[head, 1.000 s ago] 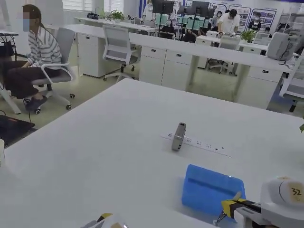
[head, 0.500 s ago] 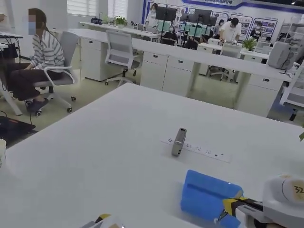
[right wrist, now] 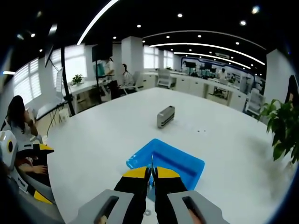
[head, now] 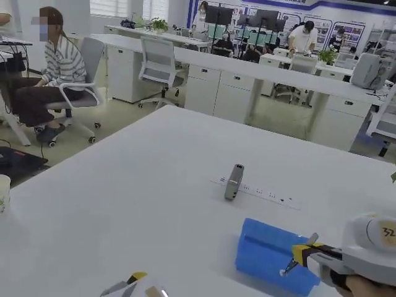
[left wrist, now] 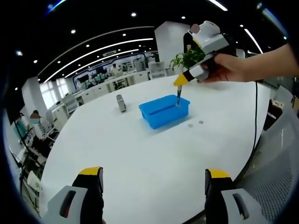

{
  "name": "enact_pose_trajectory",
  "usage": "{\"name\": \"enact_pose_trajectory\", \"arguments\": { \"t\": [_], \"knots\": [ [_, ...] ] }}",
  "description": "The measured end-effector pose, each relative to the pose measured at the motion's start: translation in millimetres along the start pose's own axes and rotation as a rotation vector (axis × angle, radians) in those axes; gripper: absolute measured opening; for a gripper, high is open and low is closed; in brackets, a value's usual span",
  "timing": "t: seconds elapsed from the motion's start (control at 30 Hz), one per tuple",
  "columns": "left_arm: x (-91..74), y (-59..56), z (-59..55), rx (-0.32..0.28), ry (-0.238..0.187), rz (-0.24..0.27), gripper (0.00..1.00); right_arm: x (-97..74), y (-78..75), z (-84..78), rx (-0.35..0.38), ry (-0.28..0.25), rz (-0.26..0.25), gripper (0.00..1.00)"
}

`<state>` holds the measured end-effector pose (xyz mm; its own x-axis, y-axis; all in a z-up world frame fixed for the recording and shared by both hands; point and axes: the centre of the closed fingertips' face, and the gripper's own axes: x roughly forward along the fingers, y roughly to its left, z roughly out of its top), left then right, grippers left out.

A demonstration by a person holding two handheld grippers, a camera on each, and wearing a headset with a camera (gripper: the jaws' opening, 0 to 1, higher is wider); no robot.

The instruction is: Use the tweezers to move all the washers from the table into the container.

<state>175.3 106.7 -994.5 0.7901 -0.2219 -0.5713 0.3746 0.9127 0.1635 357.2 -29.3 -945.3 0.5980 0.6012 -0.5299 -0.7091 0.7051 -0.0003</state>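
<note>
Now, right tool pinching tweezers, near container rim

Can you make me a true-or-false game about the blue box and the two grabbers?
1. The container is blue. True.
2. The left gripper is squeezed shut. False: its jaws are wide apart and hold nothing.
3. The right gripper holds tweezers that point down at the container. True.
4. Every washer is in the container. False: two washers lie on the table beside it.
</note>
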Motion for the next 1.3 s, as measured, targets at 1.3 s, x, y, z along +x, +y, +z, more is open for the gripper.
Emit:
{"name": "enact_pose_trajectory", "arguments": {
  "t": [1.3],
  "knots": [
    [5.5,-5.8,-11.6,0.021,0.071,-0.03,0.92,64.6,-17.6,-13.2,0.003,0.045,-0.005,0.01]
  ]
}}
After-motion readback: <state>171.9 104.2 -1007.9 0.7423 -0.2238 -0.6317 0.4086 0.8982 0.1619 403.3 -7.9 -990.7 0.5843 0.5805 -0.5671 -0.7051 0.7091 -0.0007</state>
